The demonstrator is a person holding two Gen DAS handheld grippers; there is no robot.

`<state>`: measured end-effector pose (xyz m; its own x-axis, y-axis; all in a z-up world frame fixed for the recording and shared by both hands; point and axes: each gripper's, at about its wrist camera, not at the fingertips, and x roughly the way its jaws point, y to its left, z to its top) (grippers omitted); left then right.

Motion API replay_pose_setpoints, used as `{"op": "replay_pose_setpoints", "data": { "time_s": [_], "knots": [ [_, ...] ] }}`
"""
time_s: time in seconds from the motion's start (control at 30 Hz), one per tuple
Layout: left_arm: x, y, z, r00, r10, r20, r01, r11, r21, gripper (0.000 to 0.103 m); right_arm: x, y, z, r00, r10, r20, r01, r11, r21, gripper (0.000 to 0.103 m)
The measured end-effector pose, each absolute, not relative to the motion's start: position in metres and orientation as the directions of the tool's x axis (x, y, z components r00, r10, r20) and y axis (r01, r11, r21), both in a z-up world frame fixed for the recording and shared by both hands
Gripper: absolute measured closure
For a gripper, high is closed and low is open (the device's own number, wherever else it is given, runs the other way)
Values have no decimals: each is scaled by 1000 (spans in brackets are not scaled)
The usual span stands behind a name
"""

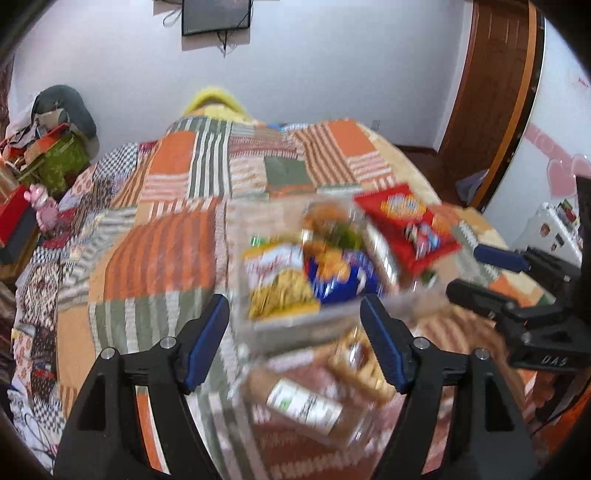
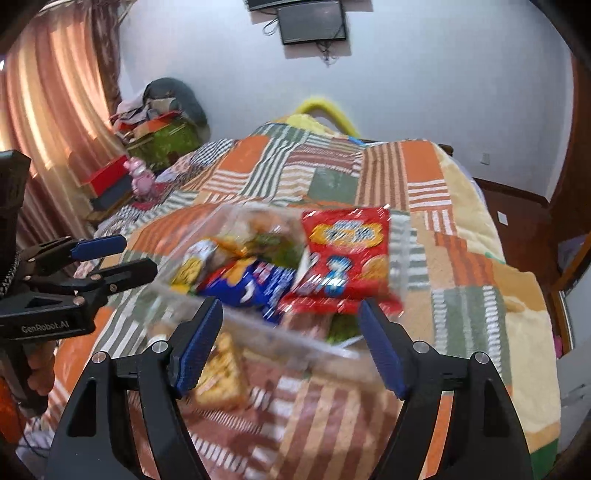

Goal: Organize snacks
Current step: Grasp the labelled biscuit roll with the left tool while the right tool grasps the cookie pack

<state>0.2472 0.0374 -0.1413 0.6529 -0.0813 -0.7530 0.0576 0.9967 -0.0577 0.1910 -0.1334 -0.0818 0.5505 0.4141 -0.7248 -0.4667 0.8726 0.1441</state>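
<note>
Both hand-held grippers, left (image 1: 295, 343) and right (image 2: 290, 345), agape, empty; clear plastic snack bin (image 2: 258, 328) just ahead, seemingly nearer right

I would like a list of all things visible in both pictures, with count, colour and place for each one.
clear bin: one, transparent, on the bed, holding snack packs
red snack bag: one, red, leaning at the bin's right side
blue snack pack: one, blue, inside the bin
yellow snack pack: one, yellow and white, inside the bin
quilt: one, orange, green and white patchwork, covering the bed
screen: one, black, on the wall
pink toy: one, beside the bed
left hand-held gripper: open, empty
right hand-held gripper: open, empty
</note>
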Motion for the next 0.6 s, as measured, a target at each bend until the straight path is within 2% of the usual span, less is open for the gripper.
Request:
{"op": "replay_pose_setpoints", "data": {
  "time_s": [0.17,0.33,0.6],
  "knots": [
    [231,42,-179,584,-61,-810,60,998,-32,29,173,-122,-105,488,432,-758,-490,855,171,30],
    [230,42,-214,511,-100,-853,43,995,-91,29,170,-114,-124,434,417,-799,-484,855,184,30],
    [222,55,-228,523,-135,-842,16,989,-149,27,174,-96,-141,387,398,-831,-506,846,169,30]
  ]
}}
